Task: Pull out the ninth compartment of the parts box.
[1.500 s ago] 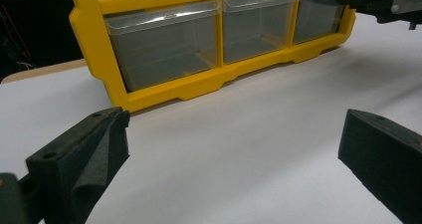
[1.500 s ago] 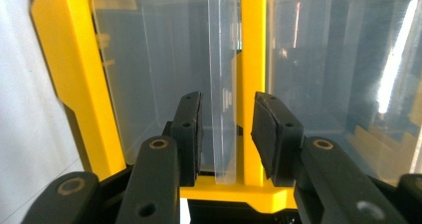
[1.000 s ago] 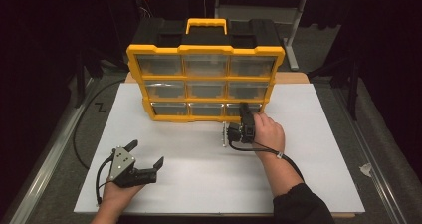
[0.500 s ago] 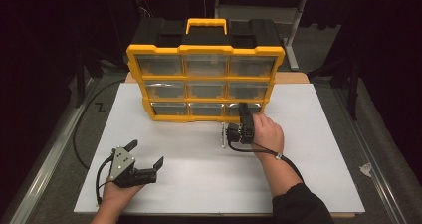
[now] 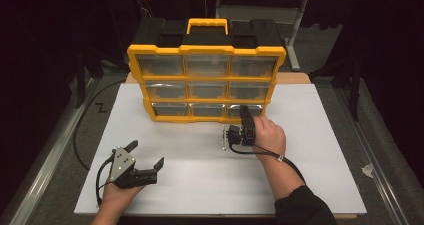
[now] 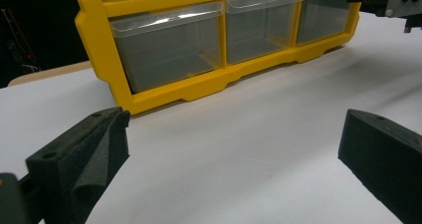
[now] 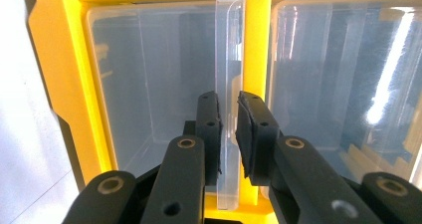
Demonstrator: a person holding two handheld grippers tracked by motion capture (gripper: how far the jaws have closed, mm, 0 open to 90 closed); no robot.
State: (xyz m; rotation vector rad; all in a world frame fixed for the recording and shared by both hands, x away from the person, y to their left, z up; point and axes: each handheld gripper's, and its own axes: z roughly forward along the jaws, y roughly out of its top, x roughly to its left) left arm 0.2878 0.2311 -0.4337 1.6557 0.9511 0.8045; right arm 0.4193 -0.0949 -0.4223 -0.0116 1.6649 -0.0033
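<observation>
Yellow organizer (image 5: 206,82) stands upright at the back of the white surface (image 5: 310,150). High view: right tool (image 5: 246,116) is at the bottom-right drawer (image 5: 246,110), left tool (image 5: 145,160) is parked near the front edge, well apart. Left gripper view: left tool (image 6: 234,149) has its jaws wide, nothing between them, idle on standby. Right gripper view: right tool (image 7: 228,122) has just been closing, jaws now pinched on the drawer's clear pull lip (image 7: 228,59), the thin edge gripped, likely to slide the drawer out.
</observation>
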